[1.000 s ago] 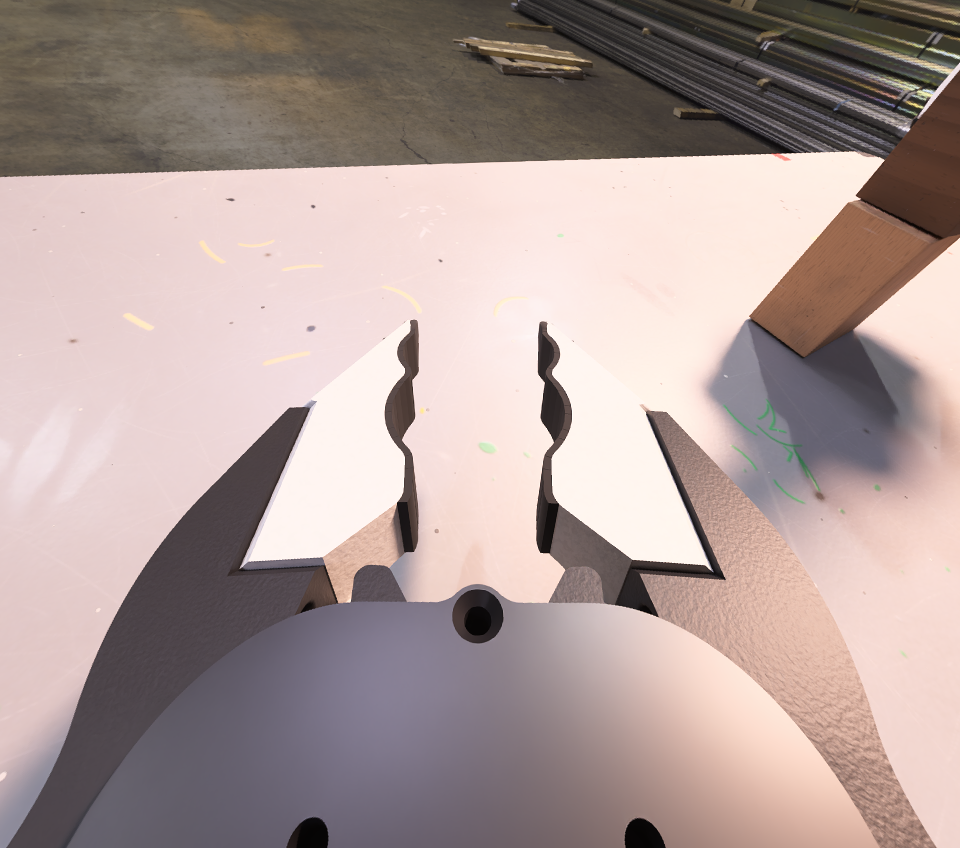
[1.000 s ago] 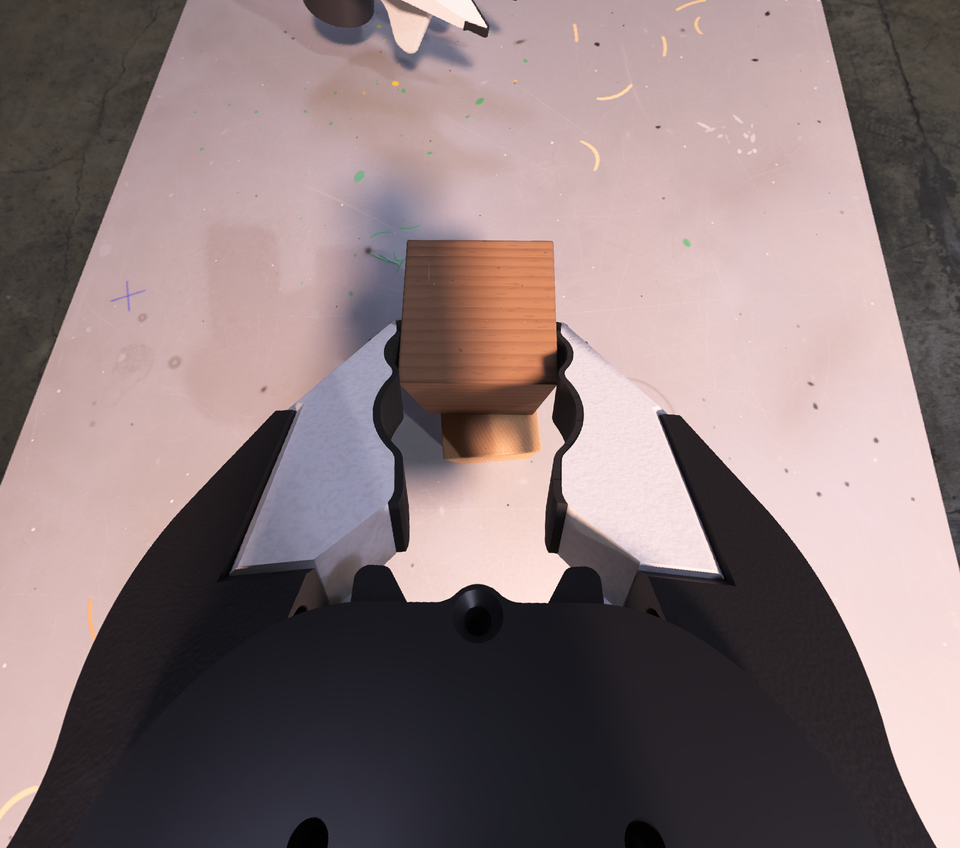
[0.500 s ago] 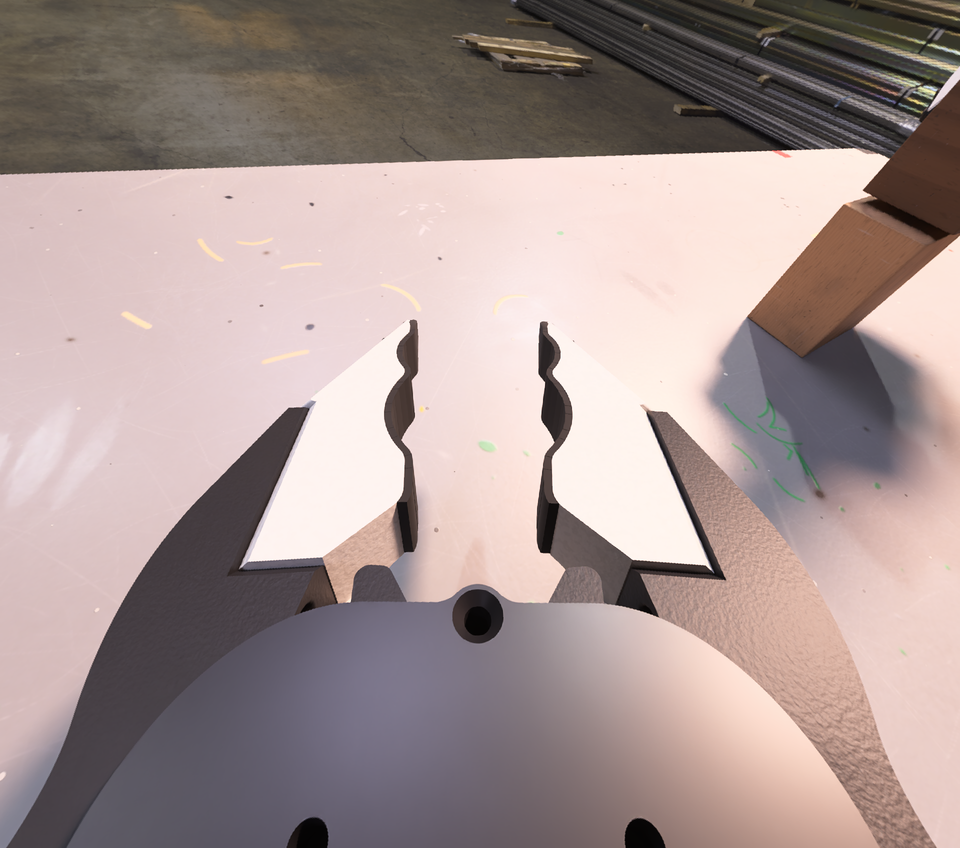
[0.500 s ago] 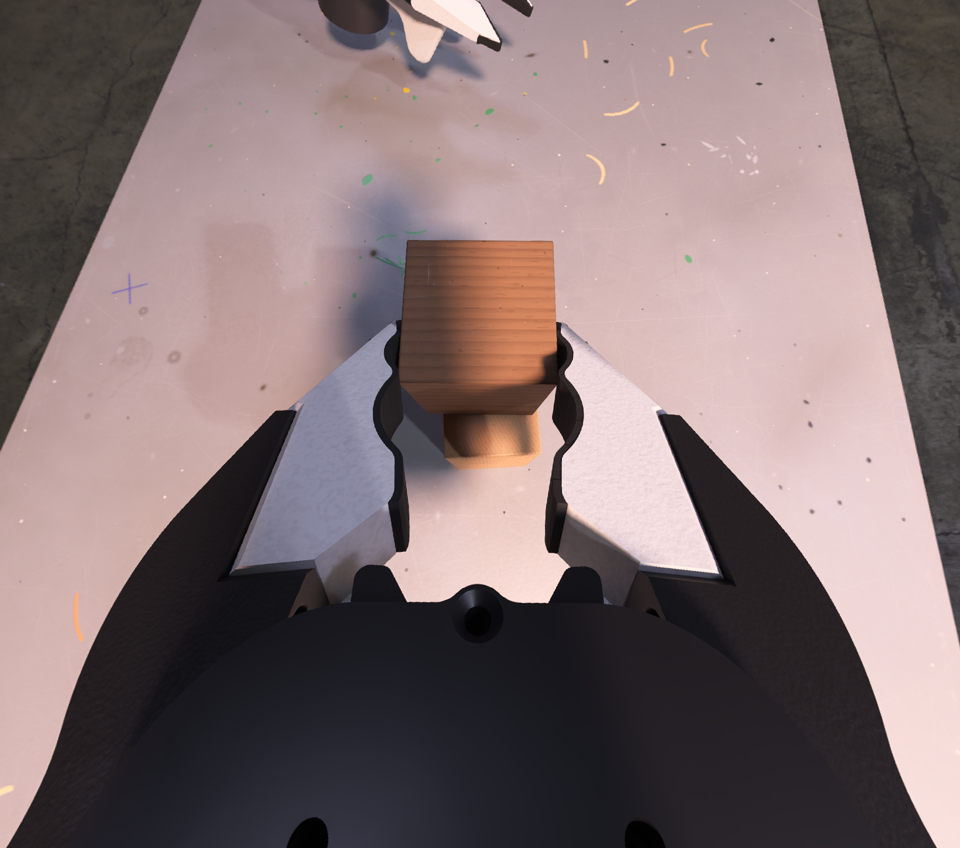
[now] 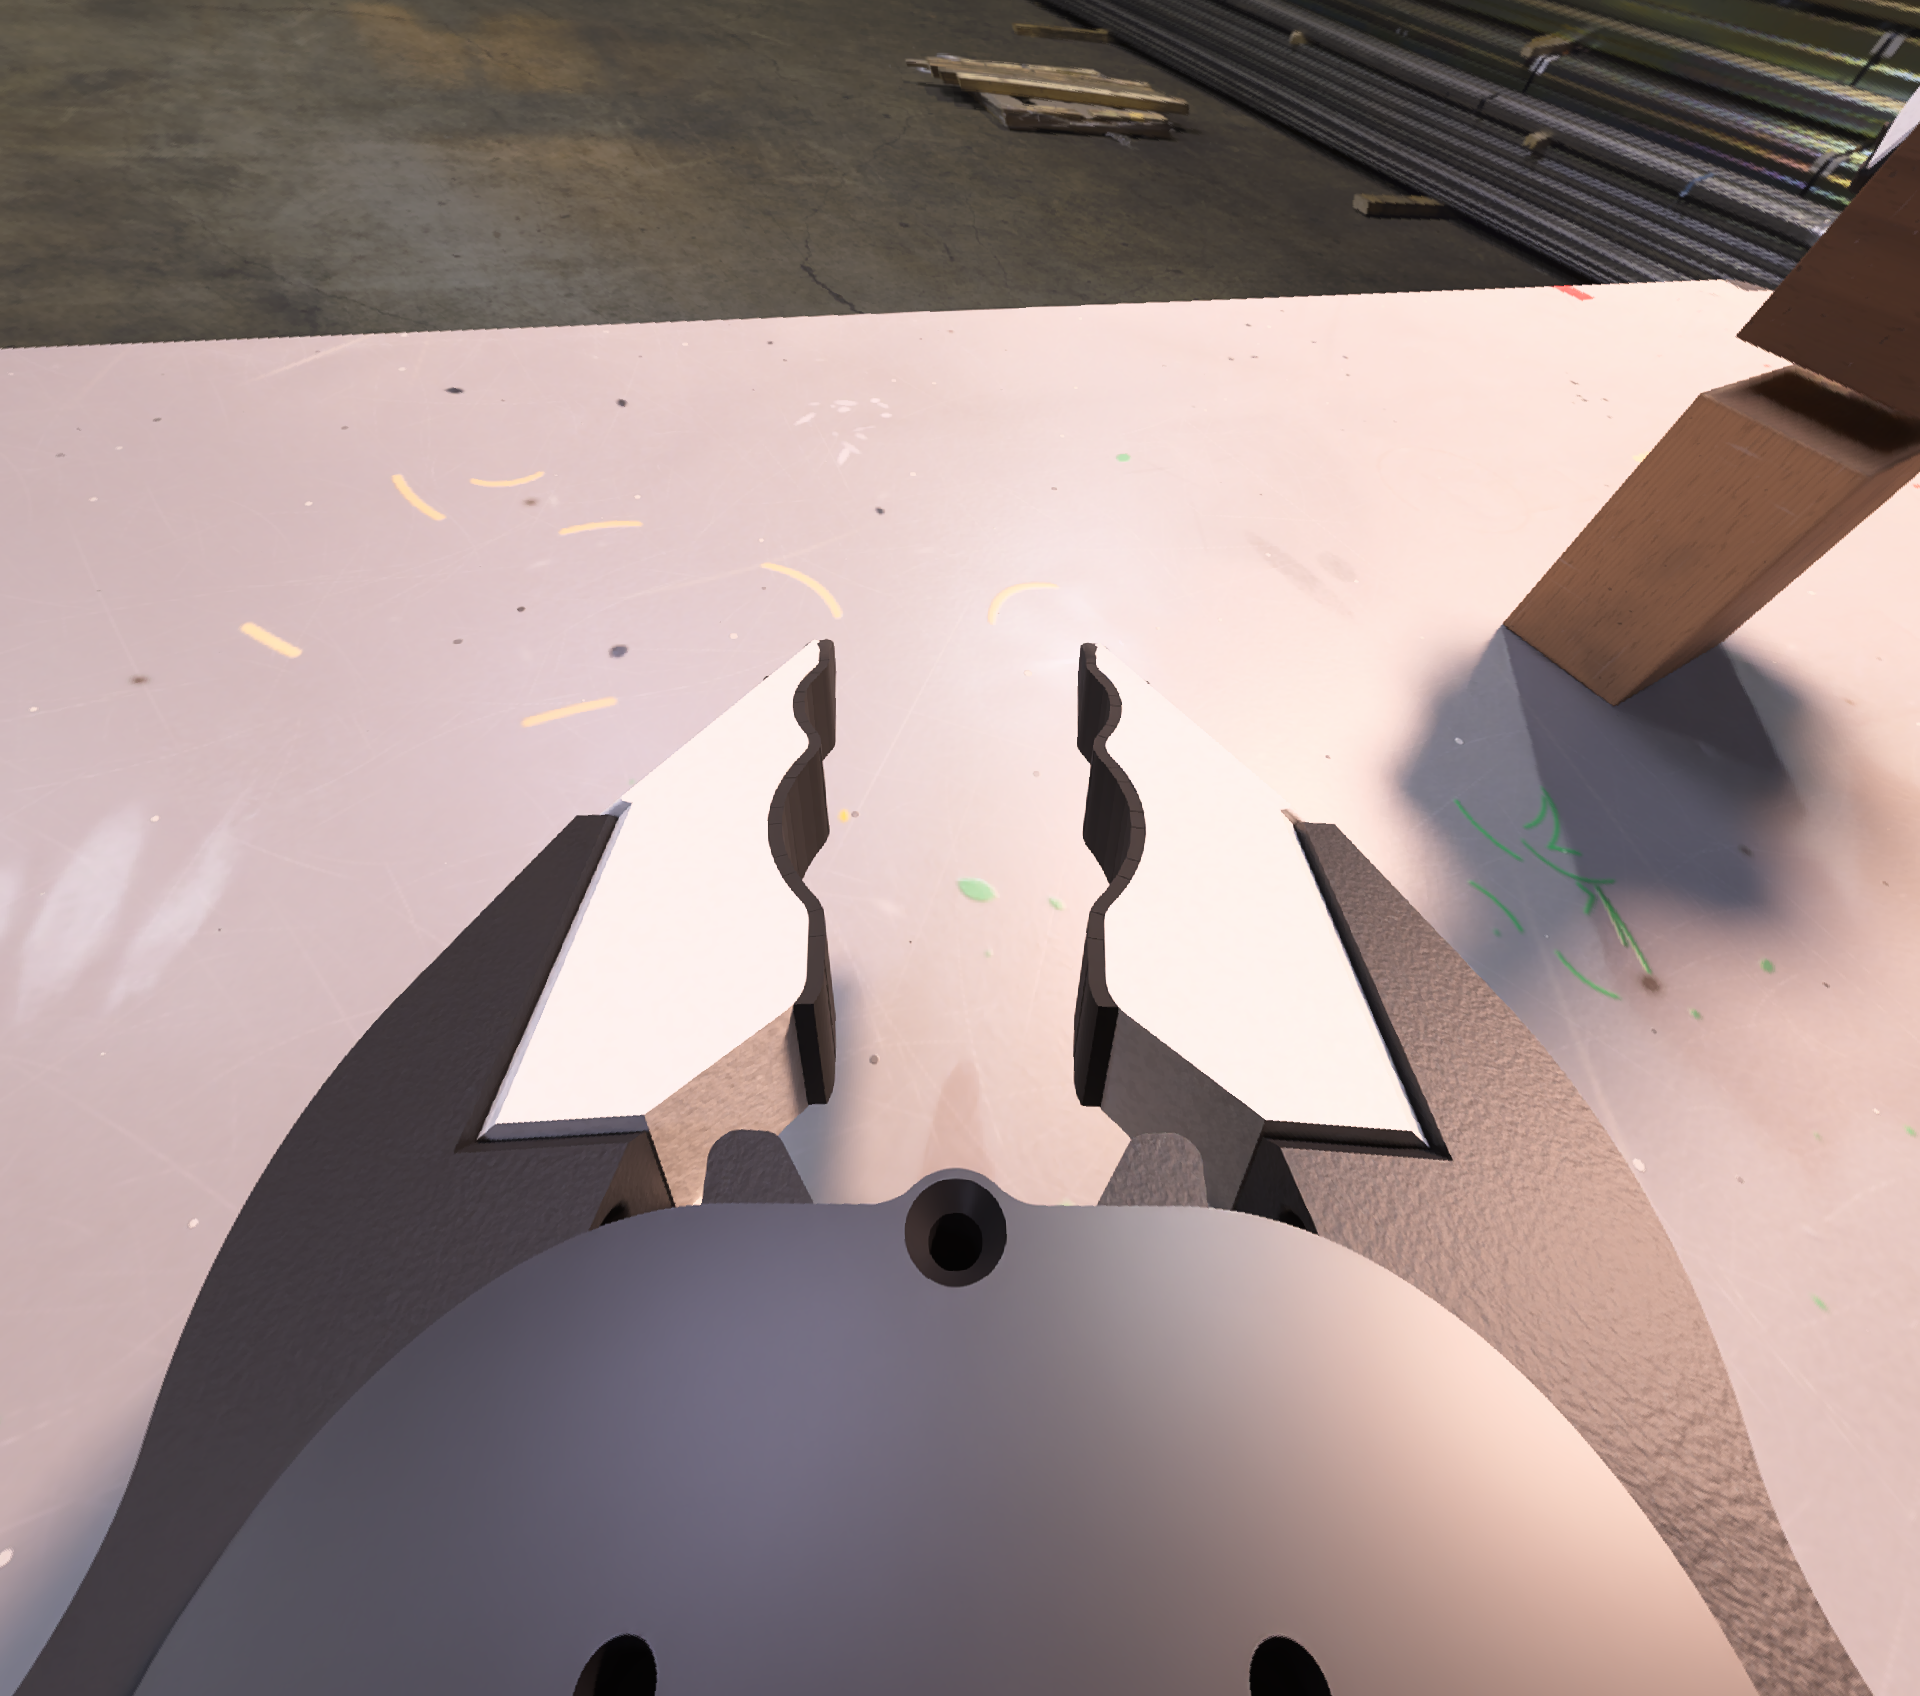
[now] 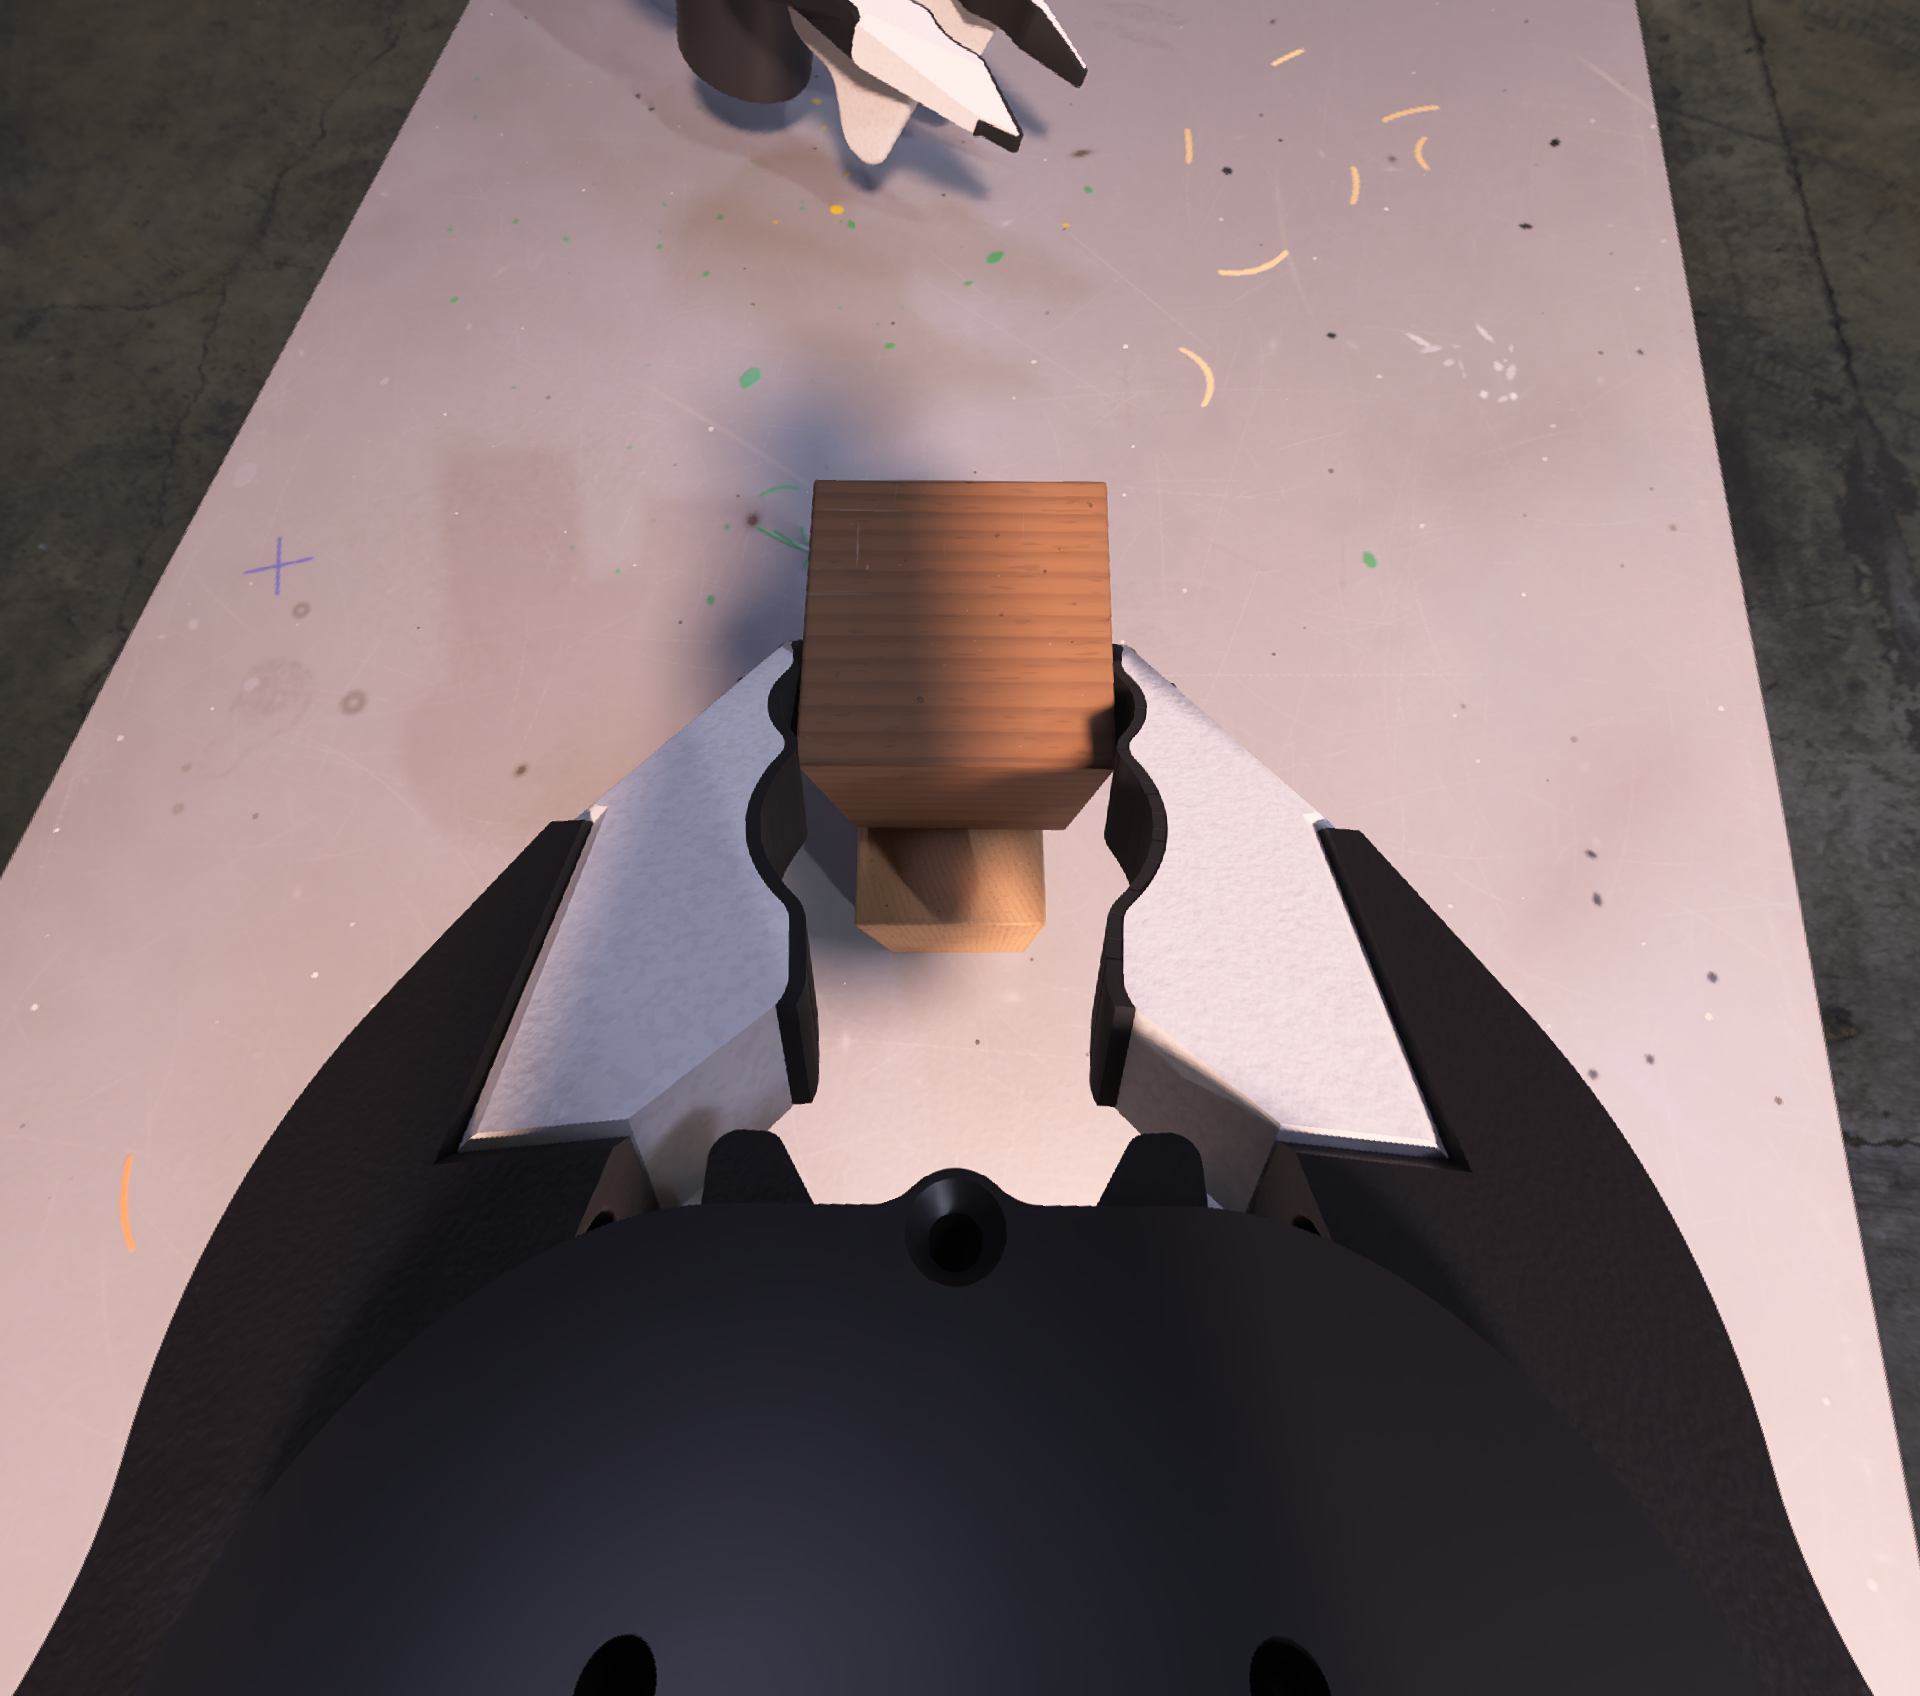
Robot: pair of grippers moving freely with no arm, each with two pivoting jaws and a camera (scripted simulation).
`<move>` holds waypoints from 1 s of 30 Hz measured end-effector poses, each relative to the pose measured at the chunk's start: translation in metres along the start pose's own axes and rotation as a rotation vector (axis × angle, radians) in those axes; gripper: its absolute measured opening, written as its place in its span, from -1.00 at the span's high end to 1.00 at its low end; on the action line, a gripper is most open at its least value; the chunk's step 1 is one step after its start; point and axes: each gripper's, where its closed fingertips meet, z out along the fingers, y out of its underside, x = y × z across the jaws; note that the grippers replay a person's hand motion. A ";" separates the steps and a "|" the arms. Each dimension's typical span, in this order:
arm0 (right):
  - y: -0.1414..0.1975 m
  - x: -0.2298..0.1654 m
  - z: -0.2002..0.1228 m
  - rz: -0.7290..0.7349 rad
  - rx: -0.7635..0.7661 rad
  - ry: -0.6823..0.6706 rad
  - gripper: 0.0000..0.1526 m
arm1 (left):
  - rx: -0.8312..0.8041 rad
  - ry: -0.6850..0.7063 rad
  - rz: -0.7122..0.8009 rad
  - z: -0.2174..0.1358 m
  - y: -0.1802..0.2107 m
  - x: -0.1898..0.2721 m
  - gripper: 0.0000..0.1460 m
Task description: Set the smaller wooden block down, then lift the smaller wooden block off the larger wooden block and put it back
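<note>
The right gripper [image 6: 956,659] is clamped on the smaller wooden block [image 6: 956,638], its fingertips pressing the block's two side faces near the lower edge. The darker block hangs level, directly above the paler larger wooden block [image 6: 951,898], which stands upright on the desk [image 6: 1455,711]. In the left wrist view the held block [image 5: 1860,275] appears just clear of the standing one's top [image 5: 1704,555]. To put it back well, I judge the descent should be straight and slow, faces kept parallel, with release only once the block sits flat. A sideways nudge could topple the tall support. The left gripper [image 5: 954,659] hangs well apart, jaws parted and empty, and need not interfere.
</note>
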 end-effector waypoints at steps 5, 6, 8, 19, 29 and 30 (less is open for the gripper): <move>0.003 -0.001 0.000 0.005 -0.011 -0.008 0.26 | -0.001 0.001 0.000 -0.001 0.000 0.001 0.36; 0.003 -0.002 0.000 0.005 -0.006 -0.010 0.26 | -0.001 0.002 0.000 -0.001 0.000 0.001 0.36; 0.002 -0.002 0.001 0.005 -0.002 -0.016 0.26 | -0.002 0.004 0.000 0.000 0.000 0.001 0.36; 0.006 -0.002 0.003 0.008 -0.023 -0.020 0.26 | -0.003 0.005 -0.001 -0.001 0.001 0.001 0.36; 0.006 -0.002 0.004 0.009 -0.018 -0.028 0.26 | -0.006 0.006 -0.001 0.000 0.001 0.001 0.36; 0.006 -0.003 0.004 0.009 -0.019 -0.028 0.26 | -0.006 0.006 -0.001 0.000 0.001 0.001 0.36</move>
